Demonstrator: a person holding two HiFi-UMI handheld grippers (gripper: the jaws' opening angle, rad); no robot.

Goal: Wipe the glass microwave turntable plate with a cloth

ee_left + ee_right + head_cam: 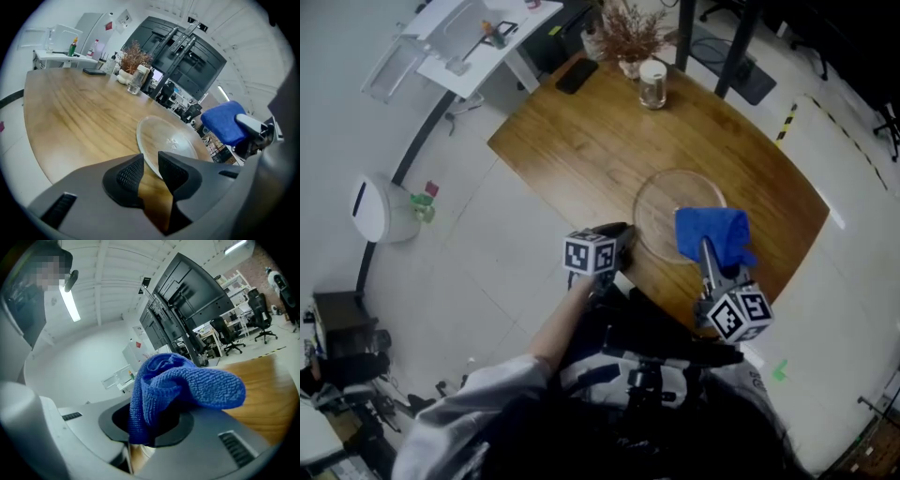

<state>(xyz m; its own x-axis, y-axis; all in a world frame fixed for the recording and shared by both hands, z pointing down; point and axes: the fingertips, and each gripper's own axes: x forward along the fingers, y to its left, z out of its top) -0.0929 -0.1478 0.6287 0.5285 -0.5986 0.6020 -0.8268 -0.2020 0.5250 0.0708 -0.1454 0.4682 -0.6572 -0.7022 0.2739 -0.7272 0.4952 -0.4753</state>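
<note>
A clear glass turntable plate lies flat on the wooden table, near its front edge. My right gripper is shut on a bunched blue cloth, which hangs over the plate's near right part. In the right gripper view the cloth fills the jaws and hides my right gripper's tips. My left gripper sits at the plate's left rim. In the left gripper view my left gripper has its jaws a narrow gap apart with nothing between them; the plate lies just beyond, the cloth at right.
A lidded glass jar, a vase of dried plants and a black phone stand at the table's far end. A white side table and a white round appliance are off to the left.
</note>
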